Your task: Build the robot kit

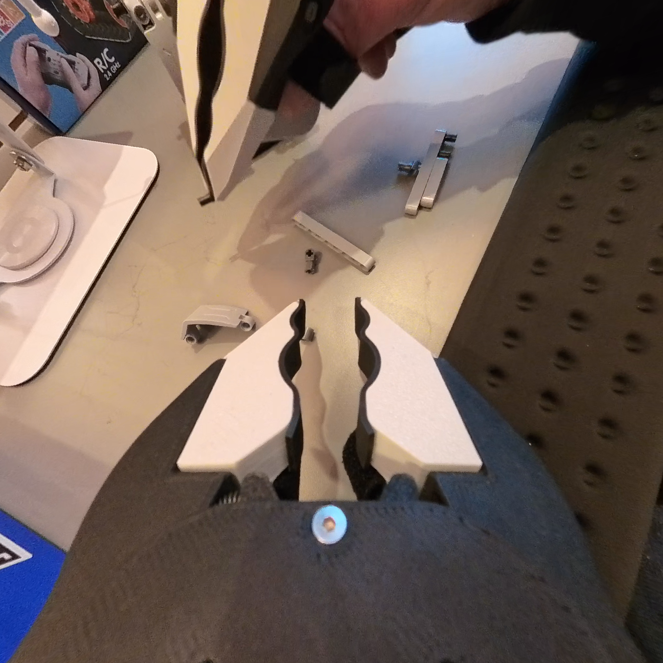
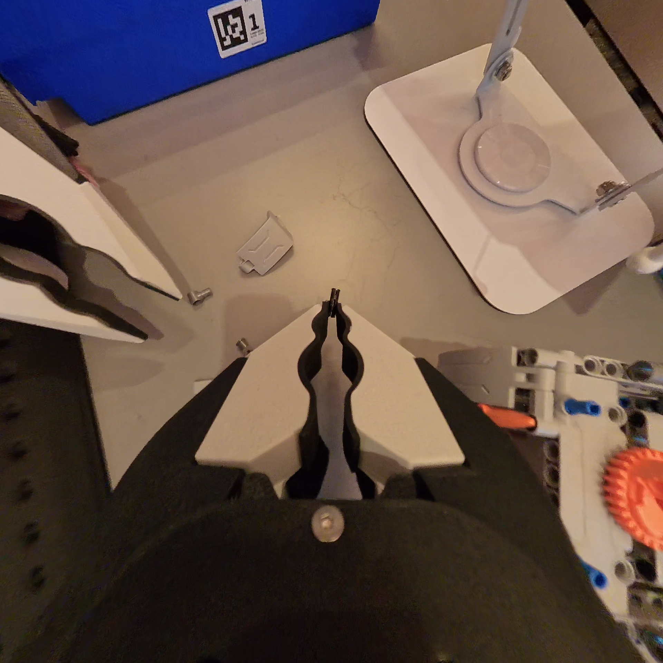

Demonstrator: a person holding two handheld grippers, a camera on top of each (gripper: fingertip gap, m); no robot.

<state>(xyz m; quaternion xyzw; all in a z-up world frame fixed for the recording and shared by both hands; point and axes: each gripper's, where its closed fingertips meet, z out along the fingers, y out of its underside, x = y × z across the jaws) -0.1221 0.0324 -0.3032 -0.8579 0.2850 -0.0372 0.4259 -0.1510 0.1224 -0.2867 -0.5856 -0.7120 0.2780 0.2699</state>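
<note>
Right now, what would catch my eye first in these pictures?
The right gripper, shut on a tiny black pin above the grey table. Beside it, lower right, a white brick-built model with an orange gear. The left gripper hangs open over scattered grey parts, a small grey connector at its fingertip.

The desk [image 2: 323, 172] is plain beige-grey. Each hand-held gripper has white fingers [image 1: 251, 391] lined with black wavy pads, on a black body. A blue box [image 2: 125, 61] carries a black-and-white square marker. The curved panel [image 2: 267, 244] is light grey, the gear [image 2: 635, 498] orange, the mat [image 1: 574, 287] black with dimples.
</note>
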